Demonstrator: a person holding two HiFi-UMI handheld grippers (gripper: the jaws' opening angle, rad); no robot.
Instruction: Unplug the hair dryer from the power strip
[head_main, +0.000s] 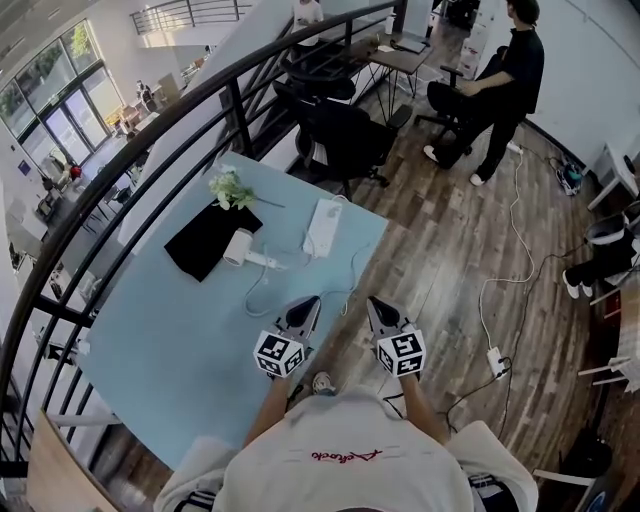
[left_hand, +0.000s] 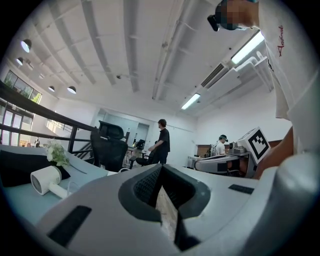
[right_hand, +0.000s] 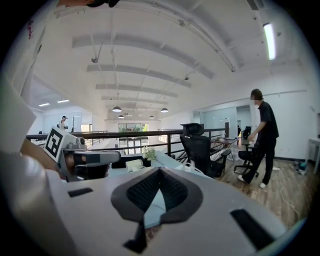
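In the head view the white hair dryer (head_main: 238, 247) and the long white power strip (head_main: 323, 227) are showing too small to tell whether they are joined, while the person's pale shirt (head_main: 340, 462) is hiding the light blue table (head_main: 170, 340) at its near corner.

Black cloth (head_main: 205, 242), flower sprig (head_main: 231, 188), office chair (head_main: 346, 138)

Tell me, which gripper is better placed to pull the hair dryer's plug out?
Probably the left gripper: the power strip lies almost straight ahead of it, while the right gripper hangs beyond the table's edge. Both jaws are shut and empty.
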